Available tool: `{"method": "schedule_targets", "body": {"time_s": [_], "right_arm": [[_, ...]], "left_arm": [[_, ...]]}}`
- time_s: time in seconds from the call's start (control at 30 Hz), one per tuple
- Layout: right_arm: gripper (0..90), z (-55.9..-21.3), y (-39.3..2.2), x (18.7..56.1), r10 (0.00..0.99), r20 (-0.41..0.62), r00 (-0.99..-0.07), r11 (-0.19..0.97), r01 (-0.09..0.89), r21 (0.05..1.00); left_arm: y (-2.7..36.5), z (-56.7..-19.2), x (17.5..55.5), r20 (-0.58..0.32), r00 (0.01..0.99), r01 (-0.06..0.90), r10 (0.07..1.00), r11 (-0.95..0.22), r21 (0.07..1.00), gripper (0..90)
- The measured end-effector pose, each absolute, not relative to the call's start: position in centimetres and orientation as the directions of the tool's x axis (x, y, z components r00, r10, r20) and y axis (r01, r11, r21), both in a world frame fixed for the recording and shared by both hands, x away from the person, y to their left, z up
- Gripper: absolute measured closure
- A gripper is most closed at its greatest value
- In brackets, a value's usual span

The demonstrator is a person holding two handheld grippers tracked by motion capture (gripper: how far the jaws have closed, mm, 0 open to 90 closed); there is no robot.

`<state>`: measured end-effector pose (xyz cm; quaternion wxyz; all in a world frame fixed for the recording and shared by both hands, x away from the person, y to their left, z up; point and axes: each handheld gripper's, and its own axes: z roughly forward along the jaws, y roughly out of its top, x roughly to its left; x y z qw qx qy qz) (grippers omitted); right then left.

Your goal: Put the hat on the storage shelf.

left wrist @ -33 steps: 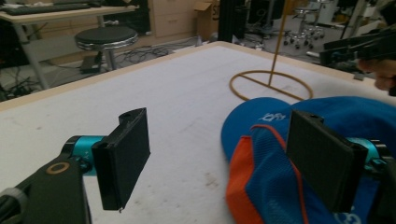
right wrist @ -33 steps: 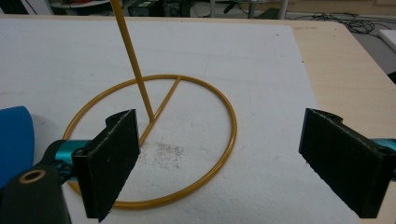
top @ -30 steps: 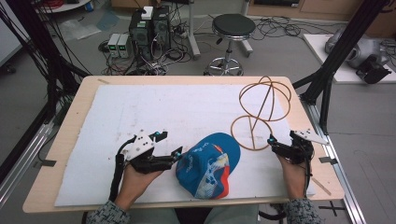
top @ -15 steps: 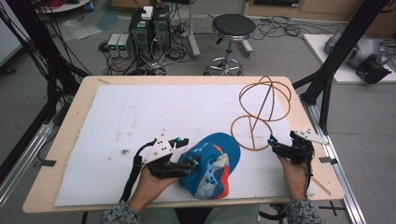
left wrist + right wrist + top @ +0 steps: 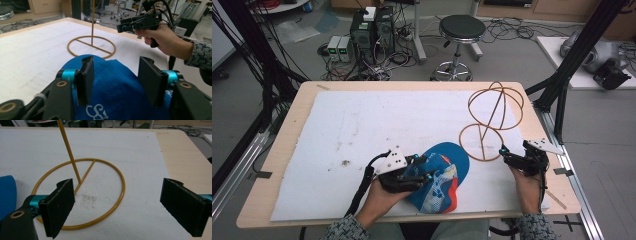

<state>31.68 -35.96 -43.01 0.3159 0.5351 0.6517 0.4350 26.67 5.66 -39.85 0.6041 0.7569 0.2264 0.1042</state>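
Note:
A blue cap (image 5: 444, 175) with a white and orange patterned side lies on the white sheet near the table's front edge. My left gripper (image 5: 428, 169) has come up to its left side. In the left gripper view its jaws (image 5: 117, 62) straddle the cap's crown (image 5: 112, 82) and have just been closing; I see no pad pressing on the fabric. A gold wire hat stand (image 5: 494, 107) rises behind the cap, its base ring (image 5: 123, 182) flat on the sheet. My right gripper (image 5: 508, 156) hovers open just right of that ring, nothing between its pads (image 5: 117, 192).
The white sheet (image 5: 387, 120) covers most of the wooden table (image 5: 302, 100). Past the table's far edge stand a round stool (image 5: 462, 30) and some electronics boxes (image 5: 372, 25). Black frame posts (image 5: 572, 65) rise at the right.
My left gripper has moved right, from beside the cap onto its left side, and its jaws have narrowed. The right gripper, the cap and the stand have stayed put.

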Motion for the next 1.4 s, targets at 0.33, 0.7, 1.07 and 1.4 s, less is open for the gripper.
{"method": "schedule_targets", "body": {"time_s": [0.33, 0.7, 1.07, 1.4], "right_arm": [[11.5, -43.0, -36.0, 31.7, 0.972, 0.055, -0.229, 0.048, 0.424, 0.904], [11.5, -43.0, -36.0, 31.7, 0.972, 0.059, -0.226, 0.045, 0.429, 0.902], [11.5, -43.1, -36.1, 31.7, 0.972, 0.071, -0.223, 0.034, 0.435, 0.900], [11.5, -43.1, -36.1, 31.8, 0.971, 0.073, -0.226, 0.034, 0.434, 0.900]], "left_arm": [[5.4, -39.7, 26.7, -0.096, 0.878, 0.214, 0.470, -0.205, 0.955, 80.4], [4.9, -37.6, 26.9, -0.120, 0.892, 0.213, 0.436, -0.169, 0.962, 87.8], [5.0, -34.6, 27.4, -0.148, 0.889, 0.211, 0.433, -0.102, 0.972, 88.0], [6.0, -29.7, 28.6, -0.078, 0.880, 0.121, 0.468, -0.062, 0.991, 88.0]]}}
